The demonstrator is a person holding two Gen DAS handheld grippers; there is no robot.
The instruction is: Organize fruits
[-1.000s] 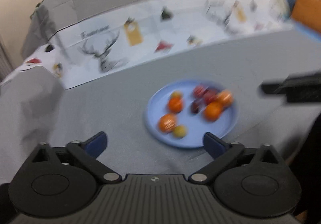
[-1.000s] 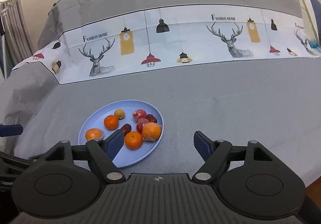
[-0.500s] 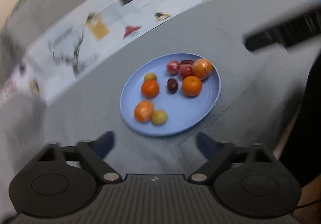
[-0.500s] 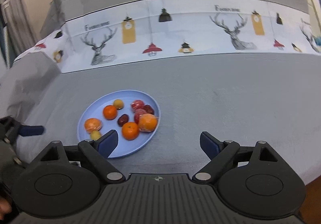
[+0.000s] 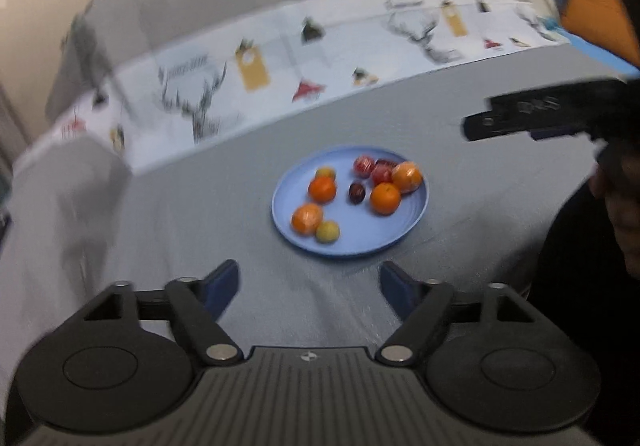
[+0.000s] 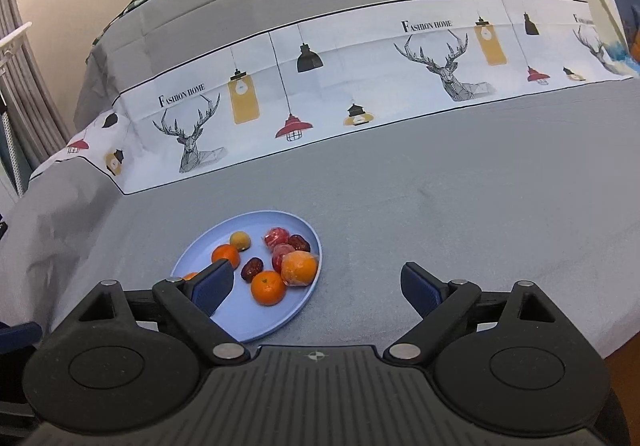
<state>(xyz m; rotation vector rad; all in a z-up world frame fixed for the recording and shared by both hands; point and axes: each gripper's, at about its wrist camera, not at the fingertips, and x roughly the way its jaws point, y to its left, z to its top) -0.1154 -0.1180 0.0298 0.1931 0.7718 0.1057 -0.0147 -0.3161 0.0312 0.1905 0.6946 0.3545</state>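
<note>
A grey cloth (image 6: 460,206) with a white band of deer and lamp drawings is covering the surface. A round blue plate (image 5: 360,246) is sitting on it, carrying the fruit. Going left to right across the plate in the left wrist view: a wrapped orange (image 5: 306,218) with a small yellow fruit (image 5: 328,231) just beside it, an orange (image 5: 322,190), a dark date (image 5: 356,192), another orange (image 5: 385,198), red wrapped pieces (image 5: 372,168) and a second wrapped orange (image 5: 407,177) near the right rim. The left gripper (image 5: 309,283) is hovering short of the plate, its fingers spread wide and holding nothing. The right gripper (image 6: 318,286) is also spread wide and carrying nothing, its left finger (image 6: 212,284) hanging over the plate's left part.
</note>
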